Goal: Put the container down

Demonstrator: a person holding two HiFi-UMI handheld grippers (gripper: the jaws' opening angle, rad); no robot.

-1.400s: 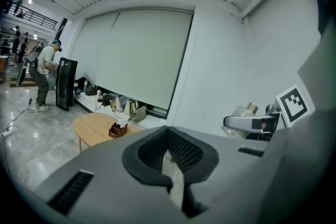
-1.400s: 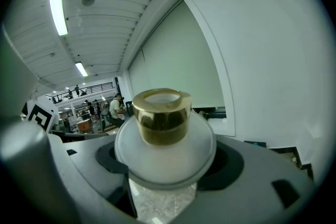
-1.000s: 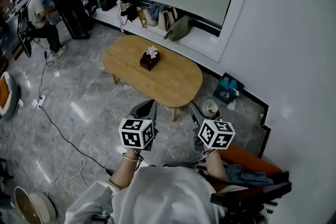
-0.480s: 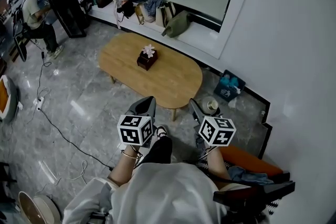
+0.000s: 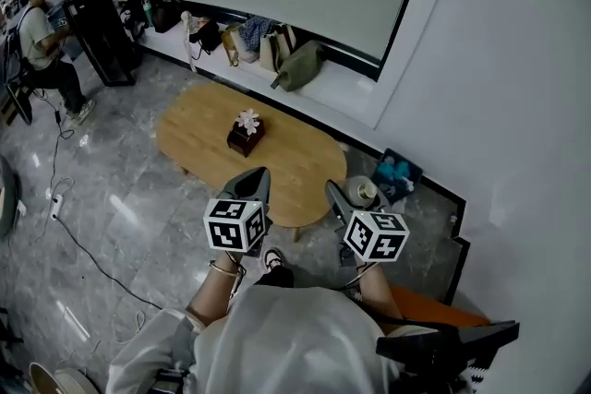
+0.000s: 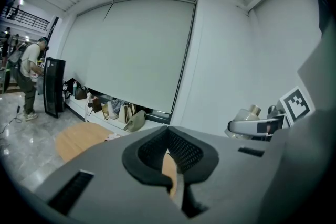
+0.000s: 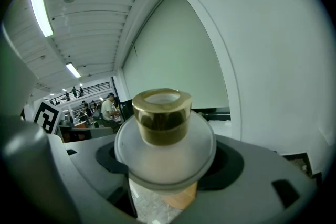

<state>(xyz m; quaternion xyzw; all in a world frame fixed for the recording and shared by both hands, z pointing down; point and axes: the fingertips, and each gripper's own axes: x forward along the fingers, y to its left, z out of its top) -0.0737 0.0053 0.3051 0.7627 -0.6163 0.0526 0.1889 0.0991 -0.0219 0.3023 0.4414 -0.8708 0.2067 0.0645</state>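
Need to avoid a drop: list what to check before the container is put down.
1. Grip: ok. The right gripper has its jaws closed on the container's frosted body.
2. Container over the table: cannot tell. In the head view it shows by the table's right end, and its height is unclear.
3. Landing spot: ok. The tabletop is bare except for a box near its middle.
4. Left gripper: ok. It is shut, empty and apart from the container.
5. Spill risk: cannot tell. The gold neck looks open on top, and any contents are not visible.
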